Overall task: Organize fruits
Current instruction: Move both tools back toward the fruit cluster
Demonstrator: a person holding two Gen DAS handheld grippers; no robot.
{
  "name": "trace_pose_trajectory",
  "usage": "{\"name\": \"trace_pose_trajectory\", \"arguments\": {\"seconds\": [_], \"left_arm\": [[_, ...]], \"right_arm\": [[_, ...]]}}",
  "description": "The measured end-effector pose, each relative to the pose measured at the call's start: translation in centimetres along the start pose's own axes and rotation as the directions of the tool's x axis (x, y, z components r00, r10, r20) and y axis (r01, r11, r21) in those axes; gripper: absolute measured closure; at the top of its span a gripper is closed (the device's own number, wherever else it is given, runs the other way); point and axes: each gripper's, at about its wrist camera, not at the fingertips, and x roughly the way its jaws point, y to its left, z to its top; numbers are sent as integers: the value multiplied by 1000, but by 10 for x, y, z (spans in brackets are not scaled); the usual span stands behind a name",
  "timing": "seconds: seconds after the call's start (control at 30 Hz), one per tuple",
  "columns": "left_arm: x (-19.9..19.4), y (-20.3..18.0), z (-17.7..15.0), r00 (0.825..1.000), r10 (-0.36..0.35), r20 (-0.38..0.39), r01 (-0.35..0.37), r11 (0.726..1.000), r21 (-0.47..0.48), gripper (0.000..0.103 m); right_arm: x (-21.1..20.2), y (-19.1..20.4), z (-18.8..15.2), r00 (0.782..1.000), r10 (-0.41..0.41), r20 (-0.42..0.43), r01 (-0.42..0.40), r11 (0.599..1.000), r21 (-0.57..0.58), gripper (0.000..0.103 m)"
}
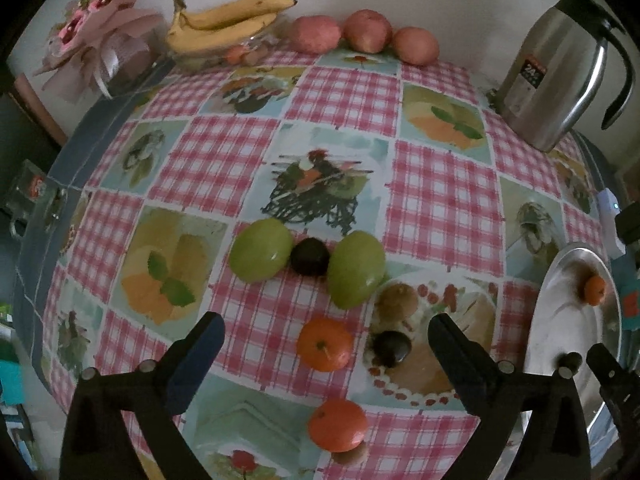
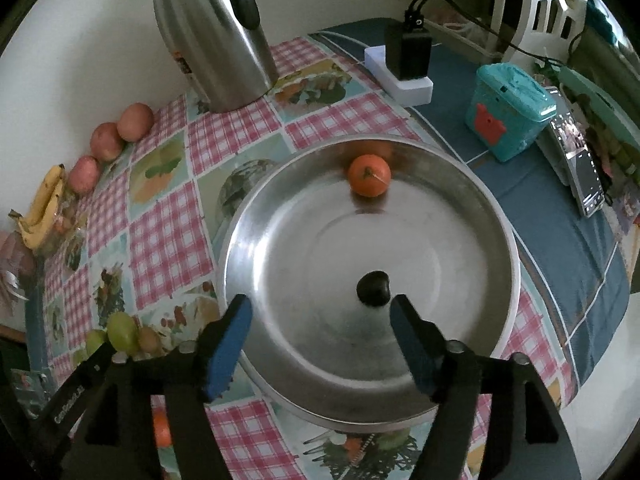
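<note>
My left gripper [image 1: 326, 330] is open and empty above the checked tablecloth, with an orange tangerine [image 1: 325, 344] between its fingers. A second tangerine [image 1: 338, 425] lies nearer. Two green fruits [image 1: 262, 255] [image 1: 356, 274] flank a dark plum [image 1: 310, 257]; another dark plum [image 1: 392, 348] lies by the right finger. My right gripper [image 2: 320, 312] is open and empty over a round steel dish [image 2: 472, 344]. In the dish lie a tangerine [image 2: 369, 175] at the far side and a dark plum [image 2: 373, 287] just beyond the fingertips.
Bananas [image 1: 224, 22] and three red apples [image 1: 368, 31] line the back wall. A steel thermos jug [image 1: 560, 68] stands at the back right. A teal box [image 2: 508, 110], a charger on a white block [image 2: 408, 64] and a phone [image 2: 580, 164] sit right of the dish.
</note>
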Motion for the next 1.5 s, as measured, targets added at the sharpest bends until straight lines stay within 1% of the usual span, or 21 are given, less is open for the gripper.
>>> {"name": "trace_pose_trajectory", "arguments": {"seconds": [0.1,0.17,0.3,0.4,0.43,0.47,0.53,0.73,0.97,1.07,1.17,1.23,1.4,1.5], "left_arm": [[1,5,-4,1000,6,-2,-6,1000,-10,0],[1,11,-6,1000,8,1,-8,1000,-18,0],[-1,18,-10,1000,16,13,-16,1000,-18,0],[-4,24,-14,999,26,36,-25,1000,-19,0],[-5,25,-15,999,27,41,-26,999,-20,0],[-6,27,-16,998,28,48,-27,999,-20,0],[-7,29,-20,997,37,63,-36,999,-12,0],[-9,34,-32,994,47,94,-48,999,12,0],[-11,44,-38,994,25,103,-26,1000,4,0],[-11,48,-39,995,12,101,-13,1000,5,0],[-11,51,-40,995,2,96,-4,1000,14,0],[-11,54,-40,996,6,87,-8,1000,21,0],[-14,54,-40,996,1,84,-5,999,48,0],[-15,53,-41,998,-9,67,5,998,66,0]], "right_arm": [[1,1,-1,1000,-2,-5,2,1000,-13,27],[2,3,-3,1000,-8,-5,8,1000,-24,20],[2,7,-6,1000,-15,0,15,999,-47,20],[-1,11,-9,1000,-10,14,11,998,-61,20],[-1,11,-10,1000,-6,19,8,998,-65,17],[-2,12,-11,1000,0,22,2,998,-69,9],[-3,14,-13,1000,10,28,-7,997,-75,4],[-5,19,-18,999,33,42,-29,996,-87,4],[-6,29,-26,998,50,49,-44,992,-119,4],[-9,34,-29,997,53,58,-45,990,-135,4],[-12,37,-31,995,75,69,-65,989,-136,4],[-14,40,-33,995,78,70,-68,988,-142,4],[-15,48,-38,994,93,49,-84,983,-165,4],[-15,53,-43,994,107,30,-101,980,-172,4]]}}
